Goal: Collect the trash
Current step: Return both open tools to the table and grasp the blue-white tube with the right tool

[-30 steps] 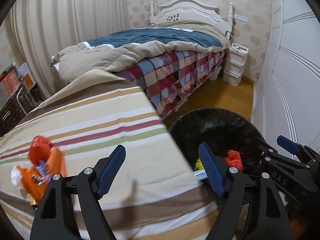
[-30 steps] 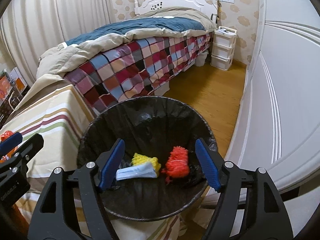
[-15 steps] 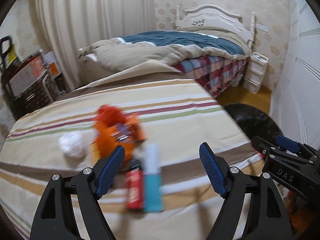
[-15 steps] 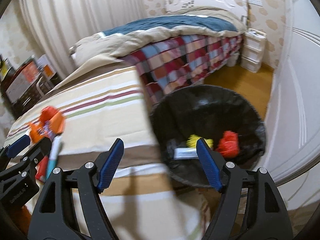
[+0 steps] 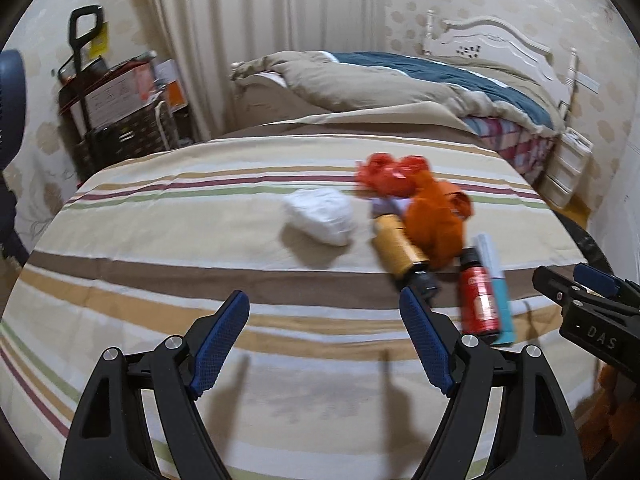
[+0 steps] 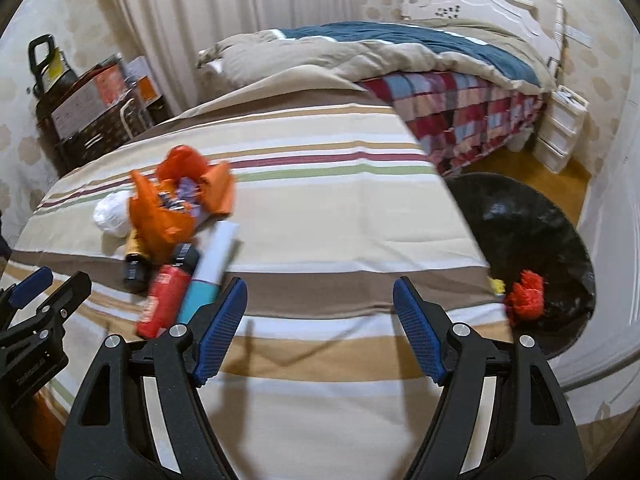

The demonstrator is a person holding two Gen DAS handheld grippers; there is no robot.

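Observation:
Trash lies on the striped cloth: a white crumpled wad, an orange wrapper, a red crumpled bag, a gold bottle, a red bottle and a white-teal tube. My left gripper is open and empty, short of the pile. My right gripper is open and empty; the orange wrapper, red bottle and tube lie to its left. The black-lined bin holds red and yellow trash.
A bed with a blue and beige duvet stands behind the cloth-covered surface. A cart with boxes stands at the far left by the curtain. White drawers stand beside the bed. A white wardrobe door runs along the right.
Both grippers have swung left, away from the bin and toward the trash pile on the striped cloth. Both stay open and empty.

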